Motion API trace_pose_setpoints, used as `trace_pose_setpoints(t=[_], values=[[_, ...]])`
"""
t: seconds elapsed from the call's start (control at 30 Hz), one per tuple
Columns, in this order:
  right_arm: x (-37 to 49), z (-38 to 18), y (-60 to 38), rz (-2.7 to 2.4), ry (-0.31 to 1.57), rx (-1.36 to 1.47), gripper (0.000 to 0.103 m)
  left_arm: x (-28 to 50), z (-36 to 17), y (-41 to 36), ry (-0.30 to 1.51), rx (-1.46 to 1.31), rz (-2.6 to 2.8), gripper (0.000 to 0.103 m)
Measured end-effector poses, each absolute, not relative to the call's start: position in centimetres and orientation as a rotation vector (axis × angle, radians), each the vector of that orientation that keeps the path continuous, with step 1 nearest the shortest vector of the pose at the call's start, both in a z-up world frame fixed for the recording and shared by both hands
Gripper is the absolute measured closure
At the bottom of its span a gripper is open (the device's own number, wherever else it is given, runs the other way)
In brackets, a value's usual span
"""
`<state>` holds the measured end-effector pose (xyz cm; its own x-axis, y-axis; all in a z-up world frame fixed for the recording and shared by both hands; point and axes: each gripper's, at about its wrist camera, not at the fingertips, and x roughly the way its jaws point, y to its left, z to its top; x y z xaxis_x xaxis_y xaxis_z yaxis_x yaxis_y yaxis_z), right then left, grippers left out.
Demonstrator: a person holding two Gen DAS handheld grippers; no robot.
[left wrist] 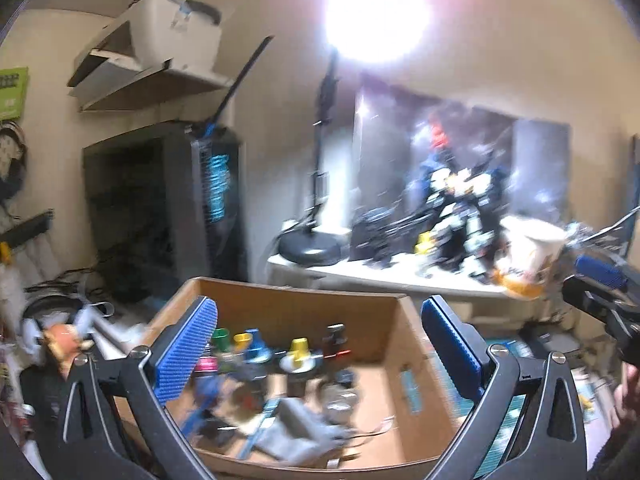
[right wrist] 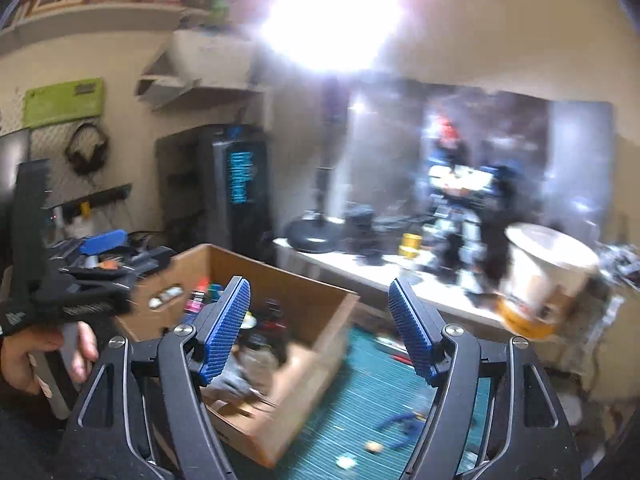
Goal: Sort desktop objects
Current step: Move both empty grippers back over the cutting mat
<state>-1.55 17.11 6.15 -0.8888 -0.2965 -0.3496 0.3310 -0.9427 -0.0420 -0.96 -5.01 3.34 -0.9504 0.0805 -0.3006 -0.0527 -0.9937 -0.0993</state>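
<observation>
A brown cardboard box (left wrist: 384,320) sits low in the left wrist view, holding several small bottles, caps and tools. My left gripper (left wrist: 316,354) is open and empty above the box. In the right wrist view the same box (right wrist: 320,344) lies lower left on a green cutting mat (right wrist: 372,396). My right gripper (right wrist: 318,330) is open and empty above the box's right edge. Blue-handled pliers (right wrist: 396,426) and small bits lie on the mat. Both views are motion-blurred.
A white shelf (left wrist: 360,272) behind holds a robot figure (left wrist: 460,208), a lamp base (left wrist: 308,246), a small yellow jar (right wrist: 412,245) and a tilted paper cup (right wrist: 540,276). A dark computer tower (left wrist: 188,204) stands at left. The lamp glares brightly overhead.
</observation>
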Motion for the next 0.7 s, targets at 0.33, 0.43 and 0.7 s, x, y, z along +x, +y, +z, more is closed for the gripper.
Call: trace_pose_setpoints(t=[0.33,0.43,0.7], values=[[2.0,3.7,29.1,-3.020,-0.043,0.572,0.034,1.1,-0.6,3.6,-0.110,-0.331,2.789,0.000],[2.6,2.7,31.4,-3.060,-0.087,0.609,0.034,1.1,-1.8,6.0,-0.082,-0.339,2.734,0.000],[3.6,0.9,34.6,-3.097,-0.094,0.676,0.034,0.4,-4.1,9.5,-0.069,-0.409,2.618,0.000]])
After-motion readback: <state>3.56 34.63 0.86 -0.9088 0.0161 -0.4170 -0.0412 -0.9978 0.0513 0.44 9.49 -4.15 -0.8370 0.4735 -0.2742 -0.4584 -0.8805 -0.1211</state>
